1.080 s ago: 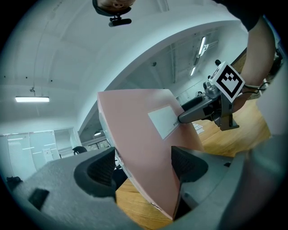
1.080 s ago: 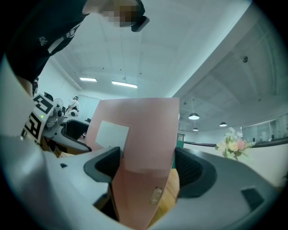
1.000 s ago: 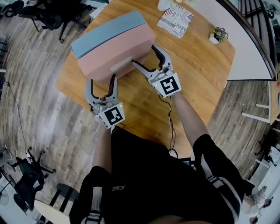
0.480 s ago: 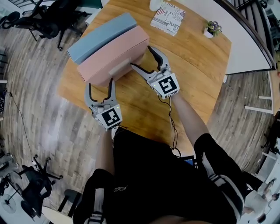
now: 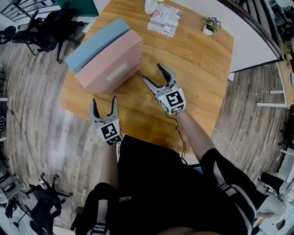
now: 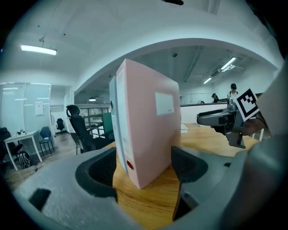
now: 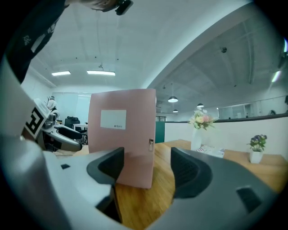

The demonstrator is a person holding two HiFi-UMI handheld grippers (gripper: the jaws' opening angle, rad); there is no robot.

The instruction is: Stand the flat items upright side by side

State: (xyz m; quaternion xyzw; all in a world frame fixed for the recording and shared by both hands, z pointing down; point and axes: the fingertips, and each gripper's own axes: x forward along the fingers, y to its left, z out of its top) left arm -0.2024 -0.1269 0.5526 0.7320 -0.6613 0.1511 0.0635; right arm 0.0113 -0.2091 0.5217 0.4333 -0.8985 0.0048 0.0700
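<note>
**A:** Quickly, where are your files?

**B:** Both are on the wooden table point(image 5: 197, 64), at its far-left part. Your pink box file point(image 5: 110, 64) stands upright, with the blue box file point(image 5: 94, 43) upright behind it. Their broad faces touch, side by side. The pink one's white label faces you.

**A:** Your left gripper?

**B:** Your left gripper point(image 5: 104, 102) is at the table's near-left edge, and its jaws are spread wide with nothing in them. Its own view frames the pink file's corner in the gap between the jaws. The head view shows bare wood between the tips and the file, so they are apart and not touching.

**A:** And the right?

**B:** Your right gripper point(image 5: 154, 73) is over mid-table, just right of the pink file and pointing toward it. Its jaws have just been closing a little but are clearly parted, with only wood between the pads. The file sits beyond the tips, and there is no contact.

**A:** Anything else on the table?

**B:** At the far edge there is a printed magazine point(image 5: 164, 19) lying flat. A small potted plant point(image 5: 211, 24) is to its right, and a white vase point(image 5: 151, 5) is to its left. All of these are well apart from your files. Office chairs point(image 5: 46, 32) are on the floor to the left.
</note>
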